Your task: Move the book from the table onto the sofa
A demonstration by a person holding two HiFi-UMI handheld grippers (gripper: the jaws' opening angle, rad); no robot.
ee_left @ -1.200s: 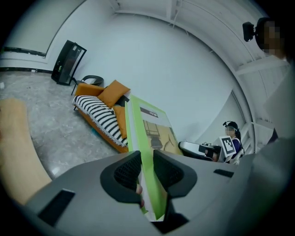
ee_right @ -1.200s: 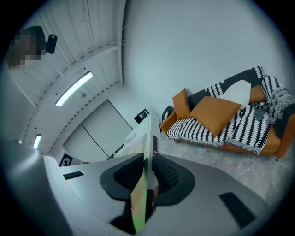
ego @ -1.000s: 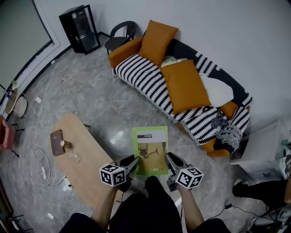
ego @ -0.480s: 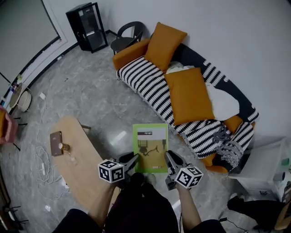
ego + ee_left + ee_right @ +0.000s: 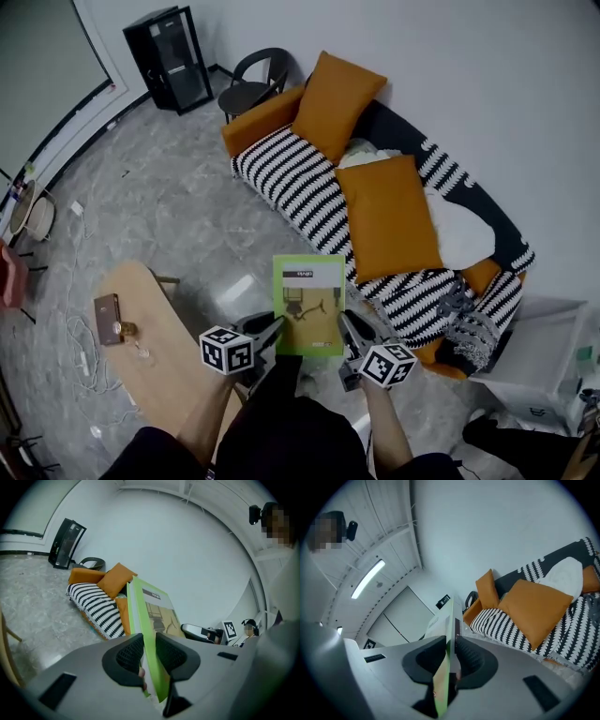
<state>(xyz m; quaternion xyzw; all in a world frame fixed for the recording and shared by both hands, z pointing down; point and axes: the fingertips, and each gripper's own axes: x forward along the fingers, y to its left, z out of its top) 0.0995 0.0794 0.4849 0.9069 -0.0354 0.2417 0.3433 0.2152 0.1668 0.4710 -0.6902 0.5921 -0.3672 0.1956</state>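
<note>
A thin green book (image 5: pixel 308 303) hangs flat in the air between me and the sofa (image 5: pixel 375 197), over the floor. My left gripper (image 5: pixel 277 328) is shut on its near left corner, and my right gripper (image 5: pixel 343 323) is shut on its near right corner. In the left gripper view the book (image 5: pixel 152 620) runs edge-on between the black pads (image 5: pixel 131 656). The right gripper view shows the same book (image 5: pixel 445 667) clamped between its pads (image 5: pixel 468 658). The sofa has a black-and-white striped cover and orange cushions (image 5: pixel 389 216).
A light wooden table (image 5: pixel 164 356) lies at lower left, with a brown phone-like thing (image 5: pixel 107 318) on it. A black chair (image 5: pixel 251 80) and a black cabinet (image 5: pixel 172 58) stand beyond the sofa's left end. A white box (image 5: pixel 539 361) sits at right. Cables trail on the floor at left.
The view has shifted towards the sofa, which now lies nearer and lower in the picture. The table has slid away to the left. Both grippers keep the book held as before.
</note>
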